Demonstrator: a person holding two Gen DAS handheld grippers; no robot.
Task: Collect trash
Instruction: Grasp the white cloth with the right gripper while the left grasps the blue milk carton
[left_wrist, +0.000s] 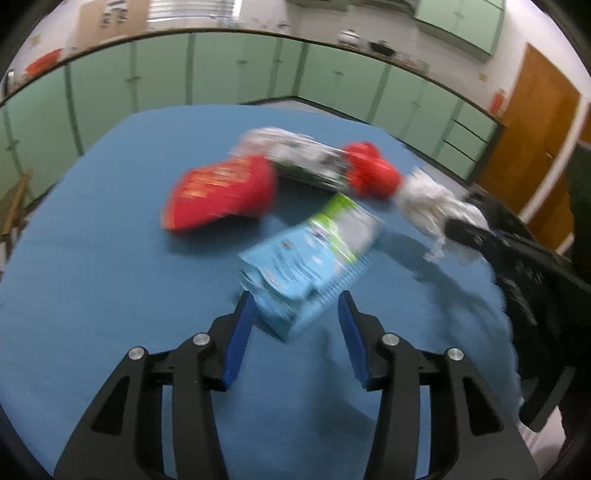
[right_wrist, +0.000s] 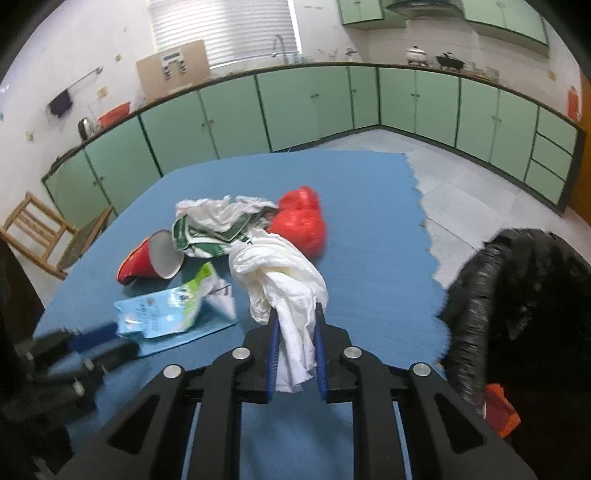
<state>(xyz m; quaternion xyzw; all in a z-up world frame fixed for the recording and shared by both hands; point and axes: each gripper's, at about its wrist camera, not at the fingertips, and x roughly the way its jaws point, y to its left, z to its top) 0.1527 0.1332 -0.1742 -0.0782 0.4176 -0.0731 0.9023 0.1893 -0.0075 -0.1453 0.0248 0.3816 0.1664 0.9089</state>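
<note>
Gripping white plastic bag (right_wrist: 284, 291), right gripper (right_wrist: 297, 314) fingers closed; left gripper (left_wrist: 295, 301) spread wide — apparently straddling blue carton (left_wrist: 303, 266).

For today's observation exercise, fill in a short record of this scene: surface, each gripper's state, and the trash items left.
surface: blue mat
right gripper: shut on white plastic bag
left gripper: open, straddling light blue carton
other trash: red paper cup, red plastic bag, green and white wrapper
bin: black trash bag, right of the mat
</note>
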